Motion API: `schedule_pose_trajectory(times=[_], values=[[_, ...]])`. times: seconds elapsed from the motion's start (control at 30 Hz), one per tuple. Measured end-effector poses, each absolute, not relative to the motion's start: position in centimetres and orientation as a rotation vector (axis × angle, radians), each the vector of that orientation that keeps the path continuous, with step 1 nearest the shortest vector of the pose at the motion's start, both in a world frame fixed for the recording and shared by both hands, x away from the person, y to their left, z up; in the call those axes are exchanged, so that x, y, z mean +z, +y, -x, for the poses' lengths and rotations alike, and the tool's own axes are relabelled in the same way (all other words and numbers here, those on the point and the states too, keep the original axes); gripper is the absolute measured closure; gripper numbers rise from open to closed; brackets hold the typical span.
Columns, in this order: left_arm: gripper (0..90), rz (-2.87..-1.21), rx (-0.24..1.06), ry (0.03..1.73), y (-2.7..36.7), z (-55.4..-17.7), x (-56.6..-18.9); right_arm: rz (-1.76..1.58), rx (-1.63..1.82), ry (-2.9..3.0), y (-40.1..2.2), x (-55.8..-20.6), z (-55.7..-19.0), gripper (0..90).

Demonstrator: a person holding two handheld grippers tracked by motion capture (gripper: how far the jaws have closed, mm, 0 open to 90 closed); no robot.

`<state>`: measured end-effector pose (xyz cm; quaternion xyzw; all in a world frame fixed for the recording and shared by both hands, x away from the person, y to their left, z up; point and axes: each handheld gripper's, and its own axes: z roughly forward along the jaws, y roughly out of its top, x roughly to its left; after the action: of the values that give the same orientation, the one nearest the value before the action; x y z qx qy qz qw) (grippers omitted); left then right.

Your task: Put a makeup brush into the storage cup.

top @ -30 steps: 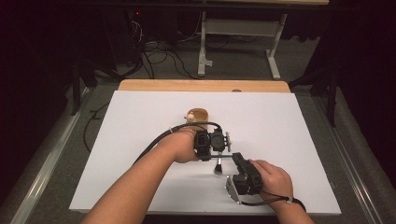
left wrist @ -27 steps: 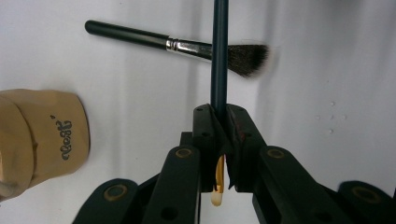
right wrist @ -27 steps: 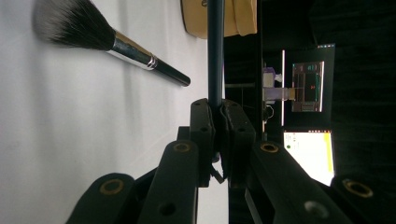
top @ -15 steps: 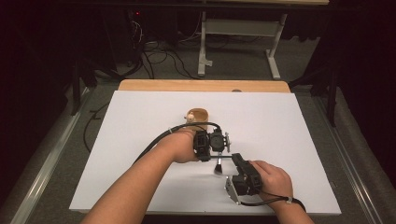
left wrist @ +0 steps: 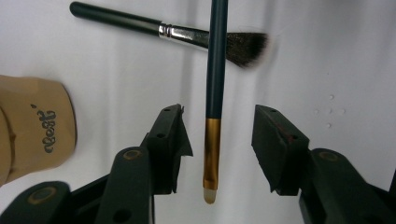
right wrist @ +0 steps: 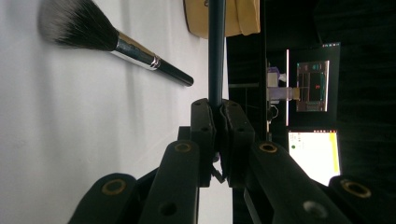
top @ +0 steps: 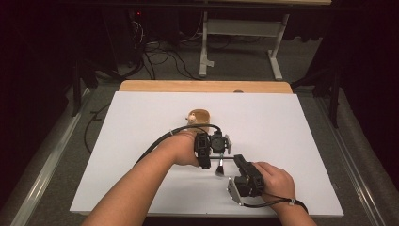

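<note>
Left gripper (left wrist: 215,140) jaws just opened, slim brush (left wrist: 215,70) released between pads; right gripper (right wrist: 215,121) clamped on handle. Handover judged done; cup (top: 199,117) next.

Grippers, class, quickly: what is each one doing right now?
Left gripper: jaws just opened, thin brush between them, untouched.
Right gripper: shut on that thin brush.
</note>
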<state>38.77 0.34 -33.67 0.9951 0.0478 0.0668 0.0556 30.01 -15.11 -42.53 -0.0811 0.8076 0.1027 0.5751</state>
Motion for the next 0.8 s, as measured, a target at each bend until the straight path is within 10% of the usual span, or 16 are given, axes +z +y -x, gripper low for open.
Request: schedule_pose_trajectory(times=[0.8], values=[[35.9,-3.001,0.139,0.263,3.5,-39.5,-34.0,0.178,0.252,1.908,-15.3,-42.5,-30.1,87.2]])
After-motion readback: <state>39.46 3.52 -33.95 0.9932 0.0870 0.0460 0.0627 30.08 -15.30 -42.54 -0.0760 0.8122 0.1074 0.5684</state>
